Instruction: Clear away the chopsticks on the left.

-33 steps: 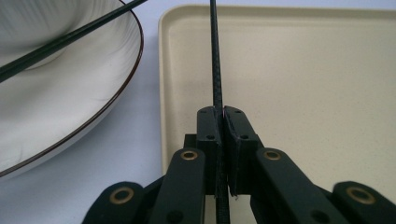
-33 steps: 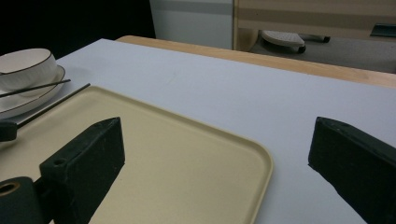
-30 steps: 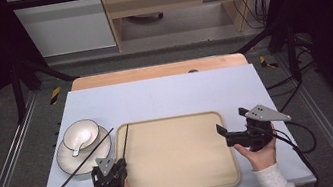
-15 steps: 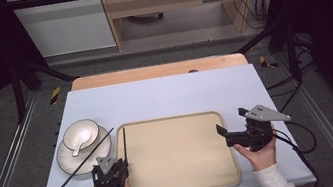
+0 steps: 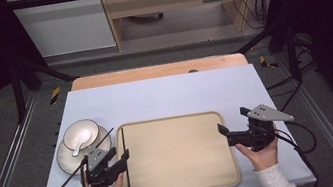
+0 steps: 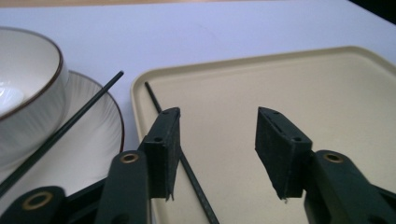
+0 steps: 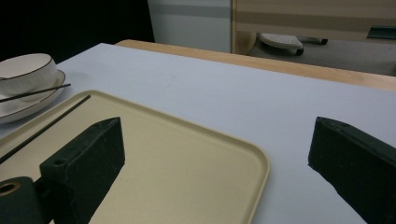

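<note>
- Tray (image 5: 179, 154): a beige rectangular tray with rounded corners lies flat in the lower centre of the high view, on the pale counter (image 5: 165, 96).
- Chopstick on tray (image 5: 126, 163): a thin black stick lies along the tray's left edge, running from upper to lower frame; in the left gripper view it passes just beside the left jaw, touching the tray floor.
- Second chopstick (image 5: 84, 159): a black stick rests slantwise across the plate (image 5: 63, 158), one end near the tray's upper-left corner, the other reaching toward the lower left.
- Bowl (image 5: 81, 134): a white bowl with a dark rim sits on the white plate at the left of the frame, with a white spoon (image 5: 79, 145) lying in it.
- Left gripper (image 5: 123, 158): held in a hand at the lower left, over the tray's left edge; its jaws stand wide apart, holding nothing.
- Right gripper (image 5: 222, 132): held in a hand at the lower right, at the tray's right edge, pointing toward frame left; its jaws are spread wide and hold nothing.
- Background: a wooden strip borders the counter's far edge.
</note>
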Motion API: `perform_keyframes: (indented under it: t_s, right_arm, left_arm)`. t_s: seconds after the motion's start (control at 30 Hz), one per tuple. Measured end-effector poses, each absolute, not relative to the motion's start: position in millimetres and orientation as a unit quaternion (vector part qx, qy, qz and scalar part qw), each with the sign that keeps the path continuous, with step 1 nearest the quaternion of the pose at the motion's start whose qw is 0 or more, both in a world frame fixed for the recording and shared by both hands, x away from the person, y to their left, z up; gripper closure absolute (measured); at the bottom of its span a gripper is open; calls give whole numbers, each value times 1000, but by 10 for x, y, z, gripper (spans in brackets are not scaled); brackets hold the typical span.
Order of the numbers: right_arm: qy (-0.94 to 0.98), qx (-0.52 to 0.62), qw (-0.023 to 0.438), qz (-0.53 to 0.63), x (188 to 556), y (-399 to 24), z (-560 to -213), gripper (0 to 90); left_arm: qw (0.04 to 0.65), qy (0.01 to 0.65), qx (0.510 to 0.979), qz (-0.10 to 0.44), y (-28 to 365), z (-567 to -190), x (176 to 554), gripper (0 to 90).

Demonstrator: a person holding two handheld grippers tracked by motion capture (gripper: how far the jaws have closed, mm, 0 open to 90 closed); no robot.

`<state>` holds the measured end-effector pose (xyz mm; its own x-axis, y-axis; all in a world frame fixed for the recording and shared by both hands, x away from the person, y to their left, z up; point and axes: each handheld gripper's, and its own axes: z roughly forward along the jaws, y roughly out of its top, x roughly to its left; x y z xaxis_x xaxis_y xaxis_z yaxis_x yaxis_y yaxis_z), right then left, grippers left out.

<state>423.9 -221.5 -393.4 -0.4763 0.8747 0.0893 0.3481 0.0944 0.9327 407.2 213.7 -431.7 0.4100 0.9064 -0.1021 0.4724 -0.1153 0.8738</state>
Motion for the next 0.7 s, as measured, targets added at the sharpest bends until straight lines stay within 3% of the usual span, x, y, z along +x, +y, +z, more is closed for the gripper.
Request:
perform_keyframes:
  t_s: [0.3, 0.7]
  right_arm:
    - [693, 440, 259, 509, 4239, -2220, -3932, 39]
    - [697, 439, 260, 505, 4250, -2217, -3950, 37]
  left_arm:
    - [455, 458, 733, 213, 2295, -4232, 4106, 348]
    - [463, 440, 733, 235, 2654, -4246, 4031, 248]
